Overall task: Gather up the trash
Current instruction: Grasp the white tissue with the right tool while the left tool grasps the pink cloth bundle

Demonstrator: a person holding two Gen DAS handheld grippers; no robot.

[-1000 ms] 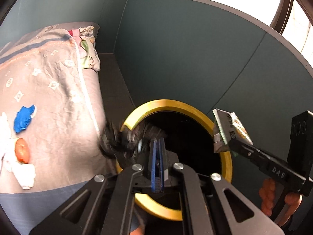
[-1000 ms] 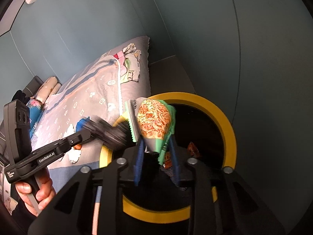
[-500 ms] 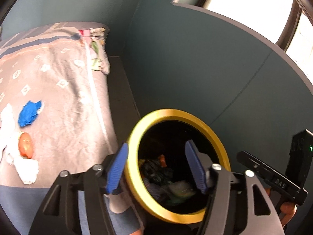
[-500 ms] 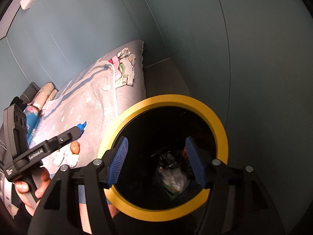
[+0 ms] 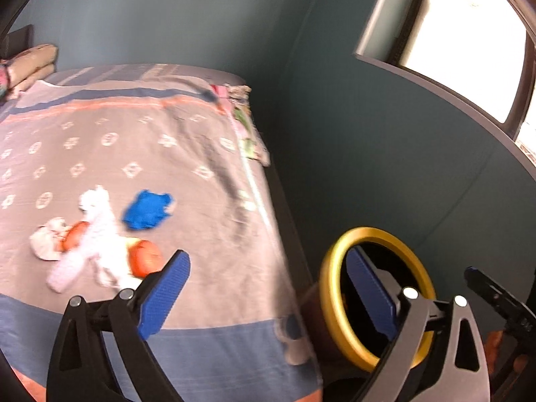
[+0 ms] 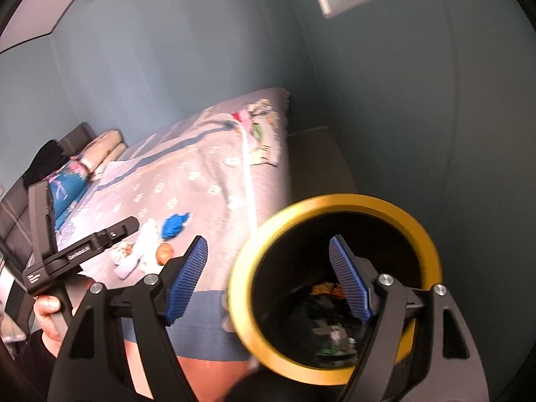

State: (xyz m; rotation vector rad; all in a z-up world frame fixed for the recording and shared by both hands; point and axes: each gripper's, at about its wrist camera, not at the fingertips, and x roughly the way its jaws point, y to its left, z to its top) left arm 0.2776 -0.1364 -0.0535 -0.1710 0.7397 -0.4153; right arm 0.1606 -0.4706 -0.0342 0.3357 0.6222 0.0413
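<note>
A round bin with a yellow rim [image 5: 338,254] [image 6: 338,201] stands on the floor beside the bed, with wrappers [image 6: 326,289] lying inside it. On the bedspread lie a crumpled blue piece [image 5: 147,209] [image 6: 174,224], white tissues [image 5: 95,234] [image 6: 140,244] and orange round things [image 5: 144,258] [image 6: 164,252]. My left gripper [image 5: 268,298] is open and empty above the bed's edge; it also shows in the right wrist view [image 6: 130,226]. My right gripper [image 6: 268,281] is open and empty over the bin's left rim.
The bed [image 5: 117,154] with a grey patterned spread fills the left side. Pillows [image 5: 30,67] lie at its far end. Teal walls [image 5: 368,150] close in behind and to the right of the bin. A window [image 5: 462,33] is at upper right.
Both grippers dropped their trash into the bin and opened a second ago. Since then both have swung left and up, away from the bin toward the bed.
</note>
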